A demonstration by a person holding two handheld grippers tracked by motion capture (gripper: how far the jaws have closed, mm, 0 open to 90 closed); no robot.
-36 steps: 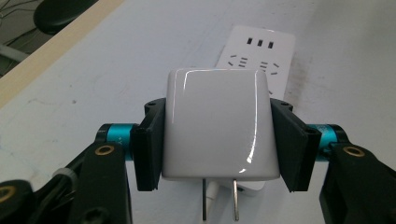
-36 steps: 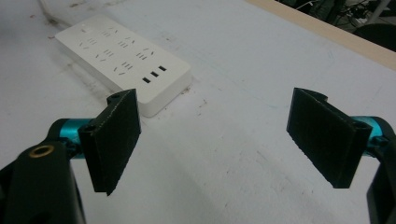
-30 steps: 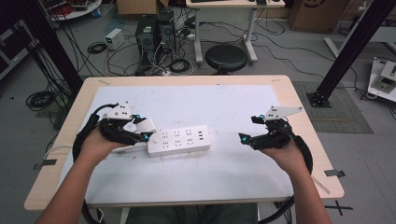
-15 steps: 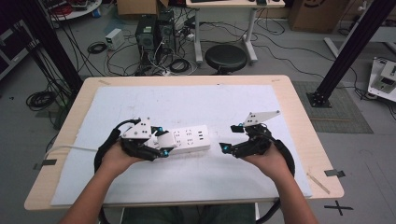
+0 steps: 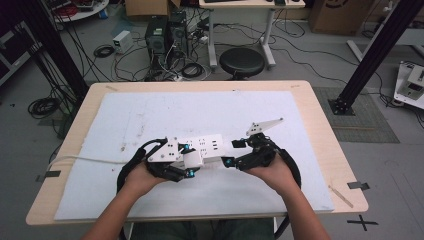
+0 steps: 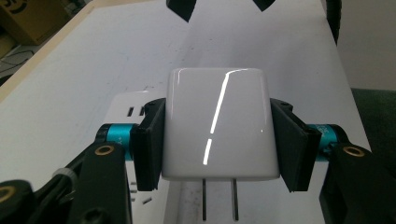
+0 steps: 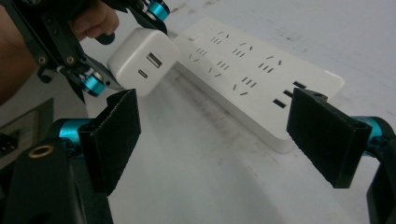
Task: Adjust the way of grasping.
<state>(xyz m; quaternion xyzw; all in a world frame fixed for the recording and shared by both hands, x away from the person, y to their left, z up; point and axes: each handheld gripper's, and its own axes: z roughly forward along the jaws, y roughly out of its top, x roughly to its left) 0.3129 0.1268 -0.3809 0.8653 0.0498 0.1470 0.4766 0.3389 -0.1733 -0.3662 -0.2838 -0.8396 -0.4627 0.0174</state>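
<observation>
White mat (image 5: 150, 115), one power strip (image 5: 207, 146), one charger (image 6: 217, 123)

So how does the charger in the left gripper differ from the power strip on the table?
The white USB charger is a compact rounded block, while the white power strip is long and flat. The charger is clamped between the jaws of the left gripper and held above the mat; the power strip lies flat on the mat. The charger shows two metal prongs and two USB ports; the power strip shows rows of socket slots. Both are glossy white plastic.
</observation>
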